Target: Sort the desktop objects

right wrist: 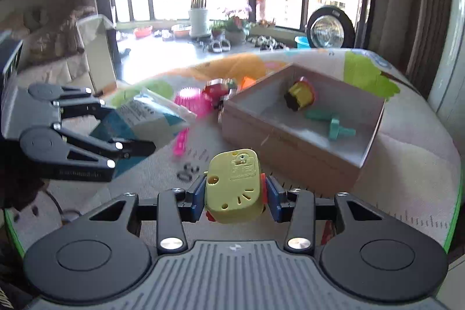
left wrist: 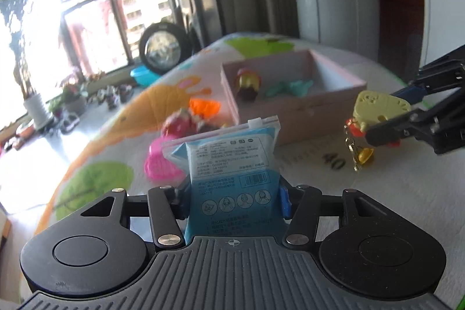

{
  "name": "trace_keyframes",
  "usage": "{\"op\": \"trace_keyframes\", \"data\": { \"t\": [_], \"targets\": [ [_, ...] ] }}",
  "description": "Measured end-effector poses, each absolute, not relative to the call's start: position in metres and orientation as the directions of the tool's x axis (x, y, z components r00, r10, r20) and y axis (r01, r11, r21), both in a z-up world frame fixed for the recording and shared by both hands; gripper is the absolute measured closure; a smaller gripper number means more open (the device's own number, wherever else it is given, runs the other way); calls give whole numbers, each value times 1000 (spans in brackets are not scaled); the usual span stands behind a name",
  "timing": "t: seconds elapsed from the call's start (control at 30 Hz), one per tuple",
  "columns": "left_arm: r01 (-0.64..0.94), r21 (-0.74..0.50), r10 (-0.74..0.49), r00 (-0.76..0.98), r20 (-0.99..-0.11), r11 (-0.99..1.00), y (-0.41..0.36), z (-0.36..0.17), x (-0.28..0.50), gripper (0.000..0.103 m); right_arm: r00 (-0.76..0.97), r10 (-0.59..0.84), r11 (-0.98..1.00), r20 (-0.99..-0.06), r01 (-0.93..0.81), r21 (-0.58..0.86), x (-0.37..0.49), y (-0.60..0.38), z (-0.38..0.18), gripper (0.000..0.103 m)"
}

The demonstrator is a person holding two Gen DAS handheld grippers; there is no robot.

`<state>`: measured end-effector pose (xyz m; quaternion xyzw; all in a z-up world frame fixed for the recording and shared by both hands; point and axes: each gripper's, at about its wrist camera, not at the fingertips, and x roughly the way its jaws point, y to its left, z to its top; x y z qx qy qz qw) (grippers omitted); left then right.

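Note:
My left gripper (left wrist: 234, 202) is shut on a blue mask packet (left wrist: 229, 161) in a clear zip bag, held upright above the mat. My right gripper (right wrist: 235, 198) is shut on a yellow keychain toy (right wrist: 234, 188) with red parts; in the left wrist view the toy (left wrist: 377, 109) hangs a gold chain and bell. The right gripper (left wrist: 386, 122) is in front of the pink box (left wrist: 293, 115). The box (right wrist: 290, 153) holds a yellow-and-red toy (right wrist: 300, 93) and a teal toy (right wrist: 331, 121). The left gripper (right wrist: 145, 132) with the packet (right wrist: 145, 112) is left of the box.
On the patterned play mat (left wrist: 96, 182) lie a pink spiky toy (left wrist: 161, 164), a red toy (left wrist: 180, 124) and an orange piece (left wrist: 205, 106), all left of the box. A tyre-shaped object (left wrist: 162, 44) and potted plants stand by the window. The mat's edge is near on the right.

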<state>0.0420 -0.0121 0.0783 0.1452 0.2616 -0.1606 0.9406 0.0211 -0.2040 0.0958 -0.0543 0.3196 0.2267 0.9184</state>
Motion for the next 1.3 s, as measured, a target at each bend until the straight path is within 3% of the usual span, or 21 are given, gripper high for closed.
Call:
{"op": "trace_keyframes", "data": {
  "t": [0.13, 0.33, 0.4, 0.47, 0.53, 0.63, 0.97, 1.13, 1.3],
  "targets": [
    [408, 333, -272, 881, -386, 850, -43, 106, 46, 44, 830, 322, 940, -455, -338, 49, 25, -241, 150, 61],
    [444, 448, -309, 887, -344, 776, -101, 95, 108, 44, 886, 235, 971, -399, -233, 52, 50, -265, 159, 61],
    [446, 419, -316, 884, -344, 791, -114, 93, 137, 41, 886, 229, 973, -404, -224, 59, 63, -269, 155, 61],
    [498, 325, -360, 842, -402, 804, -116, 93, 162, 36, 880, 227, 974, -416, -216, 74, 80, -272, 150, 61],
    [517, 207, -393, 808, -440, 831, -105, 93, 171, 22, 874, 227, 974, -430, -210, 87, 95, -274, 144, 61],
    [509, 164, -396, 802, -446, 845, -79, 88, 157, 8, 856, 231, 973, -462, -208, 100, 120, -272, 134, 61],
    [301, 70, -209, 794, -571, 951, 16, 58, 96, 3, 722, 237, 971, -650, -166, 170, 171, -252, 75, 59],
    [155, 20, -113, 797, -593, 988, 55, 37, 90, 2, 724, 206, 978, -658, -178, 109, 164, -229, 84, 55],
    [81, -4, -68, 799, -598, 997, 74, 21, 82, 2, 720, 247, 955, -649, -295, 36, 169, -169, 104, 42]
  ]
}}
